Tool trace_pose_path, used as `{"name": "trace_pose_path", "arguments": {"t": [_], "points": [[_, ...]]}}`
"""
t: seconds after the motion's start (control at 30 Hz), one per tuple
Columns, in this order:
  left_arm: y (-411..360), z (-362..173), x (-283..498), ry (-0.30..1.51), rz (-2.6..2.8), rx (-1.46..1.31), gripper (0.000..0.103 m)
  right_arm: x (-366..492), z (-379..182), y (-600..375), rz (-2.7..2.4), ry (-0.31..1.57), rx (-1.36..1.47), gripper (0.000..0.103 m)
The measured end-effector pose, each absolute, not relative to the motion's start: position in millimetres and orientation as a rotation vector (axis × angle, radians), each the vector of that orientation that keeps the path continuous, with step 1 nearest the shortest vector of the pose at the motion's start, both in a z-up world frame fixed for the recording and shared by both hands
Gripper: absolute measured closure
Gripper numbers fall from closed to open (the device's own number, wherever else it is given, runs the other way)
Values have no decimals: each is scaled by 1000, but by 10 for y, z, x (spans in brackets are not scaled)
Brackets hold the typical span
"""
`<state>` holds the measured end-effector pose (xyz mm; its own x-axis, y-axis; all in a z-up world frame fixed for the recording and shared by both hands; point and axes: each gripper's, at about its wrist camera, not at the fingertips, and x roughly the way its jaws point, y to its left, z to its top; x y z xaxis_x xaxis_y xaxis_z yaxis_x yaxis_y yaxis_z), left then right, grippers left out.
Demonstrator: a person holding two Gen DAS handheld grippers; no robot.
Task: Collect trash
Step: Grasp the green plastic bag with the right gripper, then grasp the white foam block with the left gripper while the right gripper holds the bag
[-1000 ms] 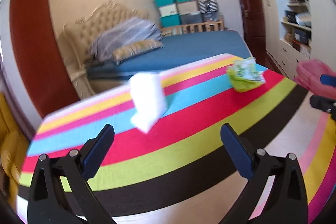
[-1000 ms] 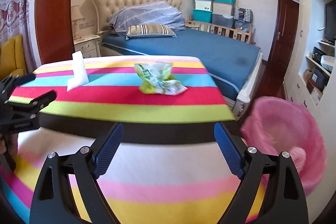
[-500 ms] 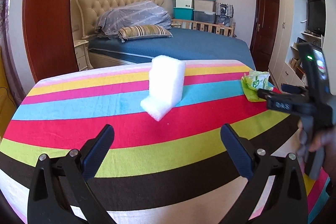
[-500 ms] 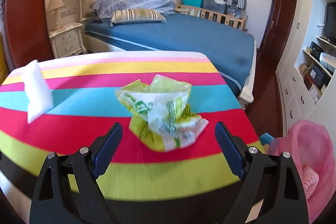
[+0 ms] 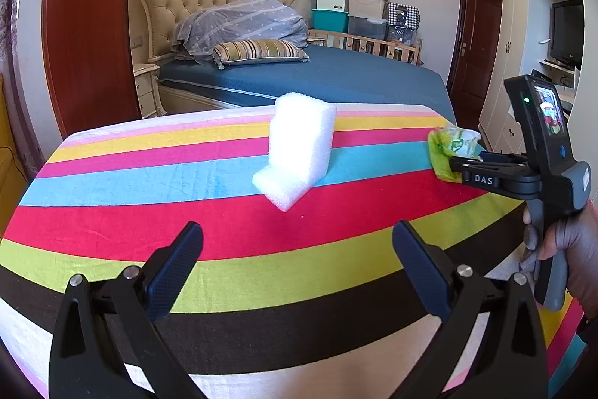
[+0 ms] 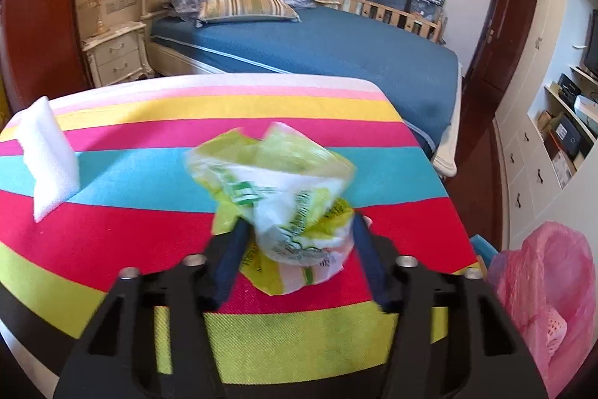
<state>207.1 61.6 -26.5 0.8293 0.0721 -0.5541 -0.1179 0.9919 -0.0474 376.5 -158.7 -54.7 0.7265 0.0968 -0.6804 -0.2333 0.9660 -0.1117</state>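
Note:
A crumpled green and white plastic wrapper (image 6: 276, 182) lies on the striped tablecloth (image 6: 130, 242) near the table's right end. My right gripper (image 6: 301, 223) is closing its jaws around it, and both pads touch the wrapper's sides. In the left wrist view the same wrapper (image 5: 452, 144) shows at the right, with the right gripper (image 5: 463, 159) on it. A white foam block (image 5: 299, 144) stands at the table's middle, ahead of my left gripper (image 5: 298, 230). That gripper is open with nothing between its fingers. The foam block (image 6: 48, 152) also appears at the left of the right wrist view.
A bin lined with a pink plastic bag (image 6: 542, 287) stands on the floor beyond the table's right edge. A bed with a blue cover (image 5: 317, 77) lies behind the table. A person's hand (image 5: 572, 249) holds the right gripper's handle.
My right gripper moved in over the table to the green wrapper, and its jaws narrowed from wide open onto it. The left gripper rolled level early on, then kept still.

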Motion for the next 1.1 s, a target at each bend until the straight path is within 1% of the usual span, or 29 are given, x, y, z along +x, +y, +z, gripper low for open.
{"name": "trace_pose_path", "arguments": {"t": [0.07, 0.1, 0.23, 0.47, 0.7, 1.1], "points": [[613, -265, 2067, 585, 99, -85, 5, 3722, -542, -1562, 196, 733, -198, 61], [610, -263, 2067, 585, 99, -84, 5, 3695, -537, -1546, 205, 734, -195, 65], [586, -254, 2049, 576, 96, -73, 5, 3494, -527, -1500, 236, 732, -184, 67], [509, -257, 2044, 572, 90, -34, 5, 2948, -508, -1490, 289, 720, -148, 68], [547, -270, 2097, 585, 96, -46, 5, 2500, -481, -1536, 283, 670, -180, 68], [661, -338, 2151, 632, 59, -122, 5, 2437, -469, -1525, 267, 656, -207, 68]]}}
